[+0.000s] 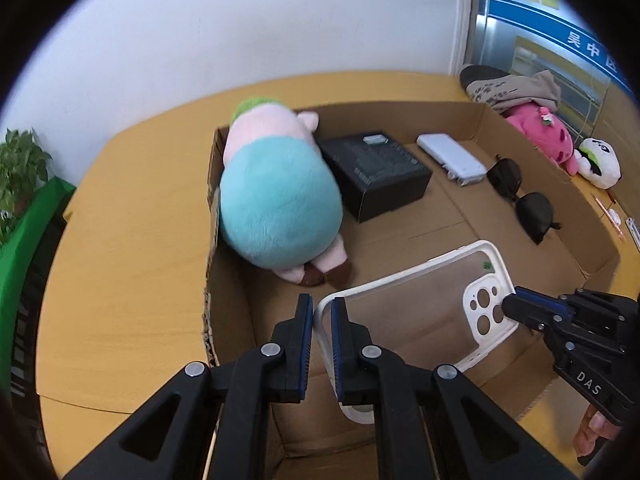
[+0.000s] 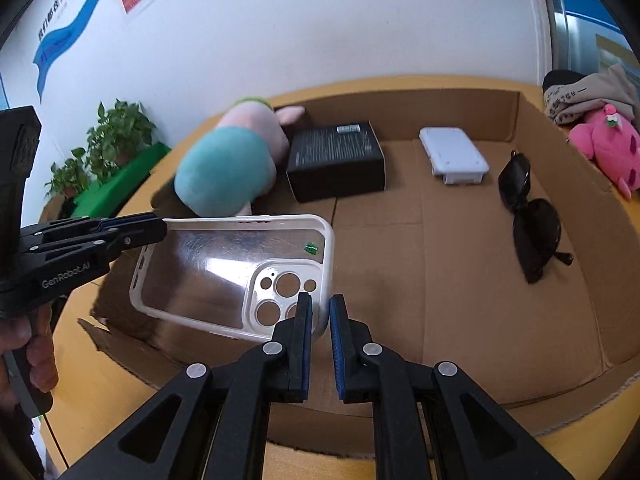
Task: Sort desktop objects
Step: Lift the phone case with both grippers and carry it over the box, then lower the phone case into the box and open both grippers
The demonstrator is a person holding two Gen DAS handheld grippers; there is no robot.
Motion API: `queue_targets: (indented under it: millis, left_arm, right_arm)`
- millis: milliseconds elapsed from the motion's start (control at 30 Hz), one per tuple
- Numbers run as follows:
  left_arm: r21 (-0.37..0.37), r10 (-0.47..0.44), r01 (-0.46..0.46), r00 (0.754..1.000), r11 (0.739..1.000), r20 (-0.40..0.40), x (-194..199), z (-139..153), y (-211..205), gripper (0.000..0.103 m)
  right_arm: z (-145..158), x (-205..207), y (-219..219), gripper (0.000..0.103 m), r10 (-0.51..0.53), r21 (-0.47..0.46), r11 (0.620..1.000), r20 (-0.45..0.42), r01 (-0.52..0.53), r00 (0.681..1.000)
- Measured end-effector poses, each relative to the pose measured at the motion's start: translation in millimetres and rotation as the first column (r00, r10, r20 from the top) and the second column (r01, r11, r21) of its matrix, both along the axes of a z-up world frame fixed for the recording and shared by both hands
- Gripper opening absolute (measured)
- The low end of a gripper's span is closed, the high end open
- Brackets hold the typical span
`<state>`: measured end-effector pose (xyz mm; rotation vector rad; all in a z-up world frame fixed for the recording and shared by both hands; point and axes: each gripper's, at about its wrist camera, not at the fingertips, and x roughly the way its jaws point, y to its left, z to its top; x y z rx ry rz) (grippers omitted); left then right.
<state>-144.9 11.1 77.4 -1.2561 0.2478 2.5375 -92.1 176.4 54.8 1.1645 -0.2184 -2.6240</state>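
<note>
Case: I hold a clear phone case [image 1: 416,320] with a white rim between both my grippers, in the air above the near end of the cardboard box [image 1: 532,152].
Left gripper: my left gripper [image 1: 322,312] pinches the rim of the case at the end away from the camera cut-outs, its pads pressed onto the white edge.
Right gripper: my right gripper [image 2: 320,312] is clamped on the rim at the corner beside the camera cut-outs; in the left wrist view it [image 1: 510,306] comes in from the right side.
Tilt: the case lies nearly flat, open side up, spanning from one gripper to the other.
Box contents: a plush toy [image 1: 276,196] with a teal body and pink limbs lies along the left wall; a black carton [image 1: 376,176] sits just beside it; a white flat device [image 1: 450,158] lies further right; dark sunglasses [image 1: 520,196] lie near the right wall.
Table: the box rests on a yellow wooden table [image 1: 128,240].
Outside the box: a pink plush [image 1: 540,132], a white plush [image 1: 600,162] and a grey garment [image 1: 508,88] lie on the table beyond the right wall.
Edge of room: green potted plants [image 2: 116,136] stand by the white wall.
</note>
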Motion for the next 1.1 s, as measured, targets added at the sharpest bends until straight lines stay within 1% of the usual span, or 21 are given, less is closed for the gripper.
queue_targets:
  millis: [67, 200, 300, 367, 433, 467, 500, 533, 567, 600, 633, 667, 700, 733, 767, 800, 900, 933, 1000, 1033, 1100]
  left_arm:
    - [-0.006, 0.009, -0.009, 1.000, 1.000, 0.018, -3.6, -7.9, -3.3, 0.008]
    - [-0.045, 0.027, -0.025, 0.999, 0.999, 0.047, -9.3, -18.0, -7.3, 0.008]
    - [-0.057, 0.049, -0.044, 0.996, 0.997, 0.078, -13.8, -26.0, -12.1, 0.007]
    - [-0.061, 0.053, -0.048, 0.995, 0.997, 0.085, -17.6, -28.5, -13.6, 0.007]
    - [-0.047, 0.064, -0.061, 0.995, 0.997, 0.078, -15.8, -25.7, -15.4, 0.008]
    - [-0.038, 0.072, -0.069, 0.995, 0.997, 0.071, -14.8, -23.4, -16.2, 0.008]
    - [-0.035, 0.084, -0.083, 0.995, 0.996, 0.055, -12.1, -19.5, -17.1, 0.008]
    - [-0.033, 0.090, -0.089, 0.995, 0.996, 0.039, -9.8, -15.7, -17.3, 0.008]
    - [-0.029, 0.094, -0.094, 0.996, 0.995, 0.011, -2.8, -9.3, -16.8, 0.009]
    - [-0.021, 0.094, -0.095, 0.995, 0.995, -0.014, 4.2, -3.4, -16.3, 0.012]
    - [-0.014, 0.095, -0.095, 0.995, 0.995, -0.036, 8.4, 1.0, -15.8, 0.016]
    - [0.009, 0.099, -0.098, 0.992, 0.995, -0.080, 21.4, 9.8, -15.7, 0.029]
    - [0.031, 0.102, -0.099, 0.989, 0.995, -0.108, 28.4, 15.1, -15.1, 0.045]
    - [0.074, 0.113, -0.102, 0.982, 0.992, -0.153, 43.1, 23.3, -15.3, 0.054]
    - [0.113, 0.125, -0.104, 0.973, 0.988, -0.195, 55.8, 29.1, -15.2, 0.073]
    - [0.146, 0.137, -0.105, 0.964, 0.984, -0.229, 66.9, 33.0, -15.2, 0.082]
    - [0.233, 0.157, -0.085, 0.939, 0.969, -0.307, 98.7, 34.2, -7.1, 0.083]
    - [0.234, 0.163, -0.089, 0.933, 0.968, -0.319, 103.4, 32.1, -3.0, 0.083]
    - [0.215, 0.182, -0.108, 0.915, 0.971, -0.361, 111.8, 23.1, 9.7, 0.083]
    - [0.207, 0.188, -0.116, 0.909, 0.971, -0.371, 111.8, 18.2, 18.7, 0.083]
    - [0.204, 0.203, -0.134, 0.908, 0.970, -0.366, 109.0, 5.8, 29.5, 0.083]
  right_arm:
    - [-4.3, -4.6, -2.0, 0.010, 0.005, 0.004, 1.000, 0.024, -0.005, 1.000]
    - [-13.7, -11.0, -13.4, 0.010, 0.031, 0.026, 0.999, 0.071, -0.032, 0.997]
    - [-18.5, -13.6, -19.8, 0.011, 0.046, 0.039, 0.998, 0.089, -0.050, 0.995]
    - [-19.8, -16.1, -21.3, 0.013, 0.056, 0.035, 0.998, 0.098, -0.060, 0.994]
    - [-20.2, -17.3, -21.3, 0.014, 0.065, 0.031, 0.997, 0.101, -0.068, 0.993]
    - [-19.7, -16.3, -20.6, 0.023, 0.072, 0.023, 0.997, 0.099, -0.075, 0.992]
    - [-18.6, -15.2, -19.8, 0.041, 0.079, 0.011, 0.997, 0.093, -0.081, 0.993]
    - [-16.4, -13.5, -18.7, 0.054, 0.079, 0.006, 0.997, 0.082, -0.079, 0.994]
    - [-12.4, -10.7, -17.3, 0.076, 0.069, 0.012, 0.998, 0.065, -0.070, 0.996]
    - [-5.6, -5.1, -13.5, 0.089, 0.048, 0.026, 0.998, 0.034, -0.049, 0.998]
    - [1.1, 0.7, -9.7, 0.092, 0.029, 0.039, 0.999, 0.003, -0.029, 1.000]
    - [8.5, 7.3, -4.9, 0.096, 0.011, 0.053, 0.999, -0.031, -0.010, 0.999]
    - [17.3, 17.6, 3.3, 0.097, -0.005, 0.065, 0.998, -0.071, 0.009, 0.997]
    - [21.6, 22.8, 8.4, 0.099, -0.011, 0.067, 0.998, -0.089, 0.018, 0.996]
    - [26.4, 31.5, 15.9, 0.102, -0.019, 0.066, 0.997, -0.115, 0.027, 0.993]
    - [30.1, 43.2, 25.1, 0.103, -0.026, 0.067, 0.997, -0.149, 0.037, 0.989]
    - [29.1, 70.1, 47.7, 0.103, -0.046, 0.112, 0.991, -0.233, 0.074, 0.971]
    - [25.2, 75.9, 56.8, 0.103, -0.051, 0.115, 0.990, -0.255, 0.082, 0.966]
    - [17.5, 78.4, 70.1, 0.103, -0.071, 0.113, 0.988, -0.258, 0.103, 0.964]
    - [14.1, 77.2, 76.3, 0.103, -0.083, 0.109, 0.988, -0.255, 0.114, 0.963]
    - [7.4, 73.8, 87.4, 0.103, -0.099, 0.100, 0.987, -0.269, 0.130, 0.958]
